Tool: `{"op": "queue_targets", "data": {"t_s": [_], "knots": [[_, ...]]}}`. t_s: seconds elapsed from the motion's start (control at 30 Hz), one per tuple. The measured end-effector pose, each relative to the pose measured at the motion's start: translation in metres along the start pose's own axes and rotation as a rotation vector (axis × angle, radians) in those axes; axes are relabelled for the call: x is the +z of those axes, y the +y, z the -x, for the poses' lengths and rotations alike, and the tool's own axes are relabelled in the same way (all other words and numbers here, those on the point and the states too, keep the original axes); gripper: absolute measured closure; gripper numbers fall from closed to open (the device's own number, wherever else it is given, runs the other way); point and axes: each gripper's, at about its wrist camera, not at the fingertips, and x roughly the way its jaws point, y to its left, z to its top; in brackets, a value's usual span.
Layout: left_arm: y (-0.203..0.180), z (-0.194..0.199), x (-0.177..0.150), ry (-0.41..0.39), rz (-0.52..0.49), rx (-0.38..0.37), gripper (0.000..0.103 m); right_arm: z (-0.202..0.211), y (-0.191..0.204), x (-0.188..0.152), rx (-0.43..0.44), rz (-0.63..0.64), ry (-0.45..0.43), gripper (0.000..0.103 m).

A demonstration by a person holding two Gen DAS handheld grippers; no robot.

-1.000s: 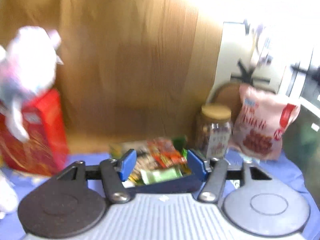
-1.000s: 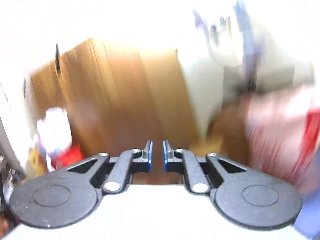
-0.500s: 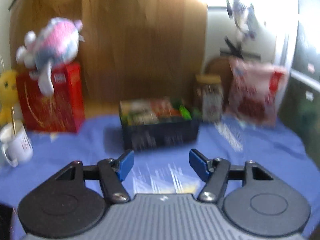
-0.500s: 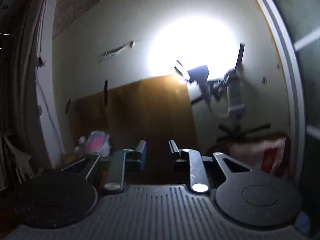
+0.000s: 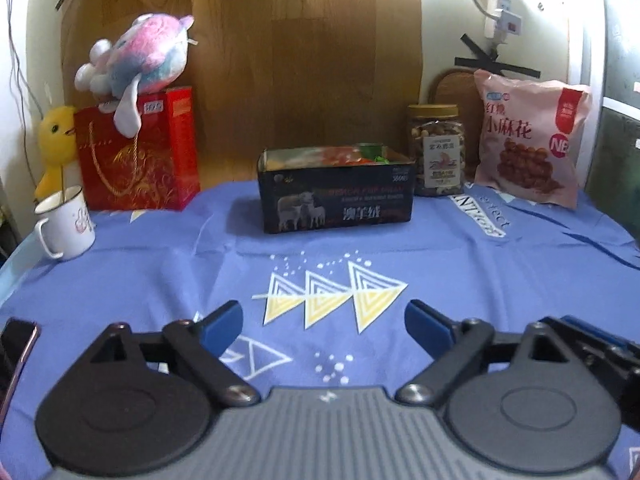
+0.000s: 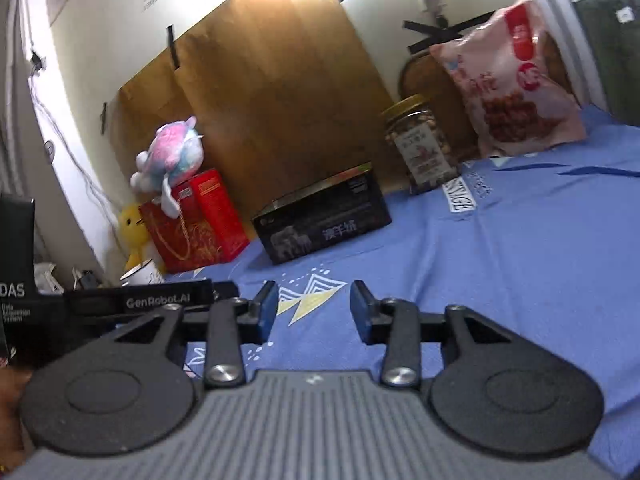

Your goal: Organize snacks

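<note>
A black box [image 5: 336,196] full of small snack packets stands at the back middle of the blue tablecloth [image 5: 160,280]; it also shows in the right wrist view as the black box [image 6: 324,220]. Right of it stand a jar of nuts [image 5: 437,150] and a pink snack bag [image 5: 530,140]. My left gripper [image 5: 323,324] hangs low over the cloth near the front, its jaws opening wide with nothing between them. My right gripper [image 6: 313,308] is beside it to the right, jaws opening, also empty. The jar [image 6: 420,144] and the pink bag [image 6: 508,80] show in its view.
A red gift bag [image 5: 138,152] with a plush toy [image 5: 136,56] on top stands back left, beside a yellow duck toy [image 5: 56,140] and a white mug [image 5: 66,222]. A brown board [image 5: 280,60] covers the wall behind. A dark phone [image 5: 16,344] lies at the left edge.
Both grippers dropped and pulled back from the box toward the table's front. The left jaws spread much wider; the right jaws went from nearly shut to apart.
</note>
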Motion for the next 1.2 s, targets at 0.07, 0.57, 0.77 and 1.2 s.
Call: {"op": "queue_targets", "data": {"t_s": [0.07, 0.57, 0.77, 1.2], "knots": [[0.001, -0.002, -0.002, 0.019, 0.010, 0.004, 0.003, 0.005, -0.002, -0.007, -0.004, -0.020, -0.005, 0.060], [0.008, -0.012, -0.014, 0.091, -0.008, 0.099, 0.000, 0.013, 0.013, -0.039, 0.034, 0.003, -0.020, 0.047], [0.009, -0.022, -0.011, 0.090, -0.028, 0.159, 0.000, 0.006, 0.011, -0.041, 0.028, 0.008, 0.005, 0.047], [0.010, -0.037, -0.013, 0.081, -0.077, 0.179, 0.000, -0.006, 0.008, -0.048, 0.005, 0.015, 0.016, 0.044]]}}
